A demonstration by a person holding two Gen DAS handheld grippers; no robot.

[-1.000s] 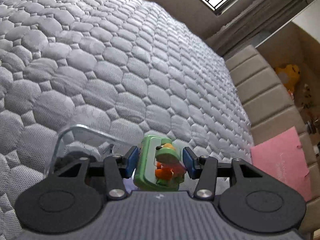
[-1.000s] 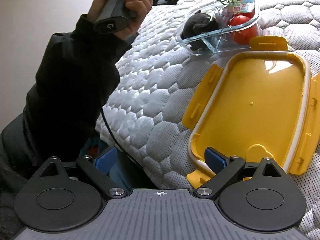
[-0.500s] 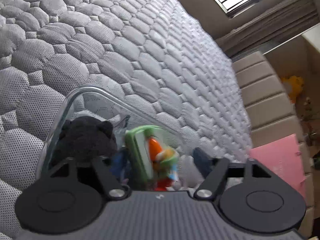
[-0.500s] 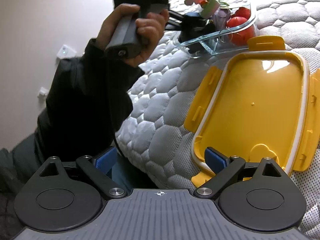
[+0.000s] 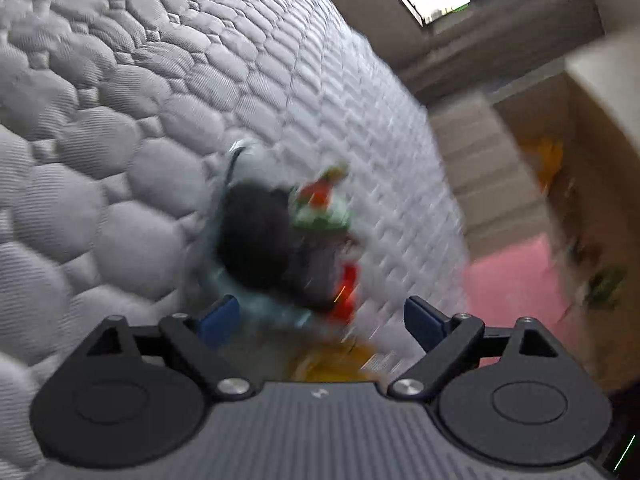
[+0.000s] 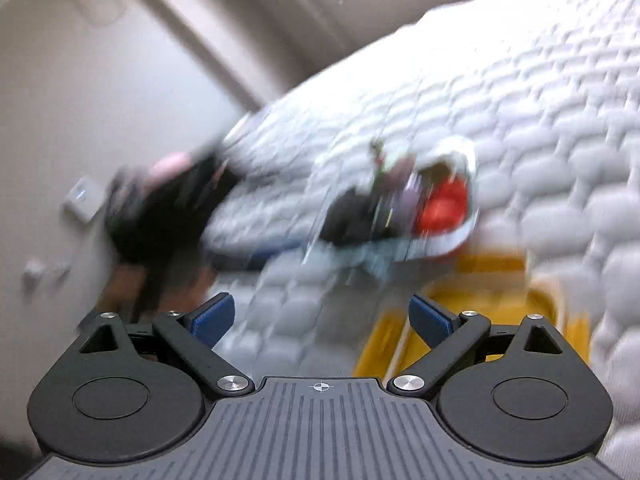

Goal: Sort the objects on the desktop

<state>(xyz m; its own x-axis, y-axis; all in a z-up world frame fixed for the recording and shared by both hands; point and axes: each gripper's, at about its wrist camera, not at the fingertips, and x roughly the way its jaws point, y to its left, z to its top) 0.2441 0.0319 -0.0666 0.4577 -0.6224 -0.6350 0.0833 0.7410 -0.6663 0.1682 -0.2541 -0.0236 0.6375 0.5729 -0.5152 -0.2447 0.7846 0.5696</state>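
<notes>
Both views are motion-blurred. A clear glass container sits on the quilted mattress and holds a black plush toy, a green toy figure and a red object. My left gripper hangs just short of the container; its jaws are opening and nothing is pressed between the pads. The right wrist view shows the same container further off, with the yellow lid lying in front of it. Above the lid's left edge, my right gripper is open and empty.
A person's hand and dark sleeve reach in from the mattress edge at the left. The grey quilted mattress spreads left and far. A beige headboard and a pink cloth lie to the right.
My left gripper let go of the green toy, which now rests in the glass container, then drew back with wider jaws. My right gripper rose and tilted up, away from the yellow lid.
</notes>
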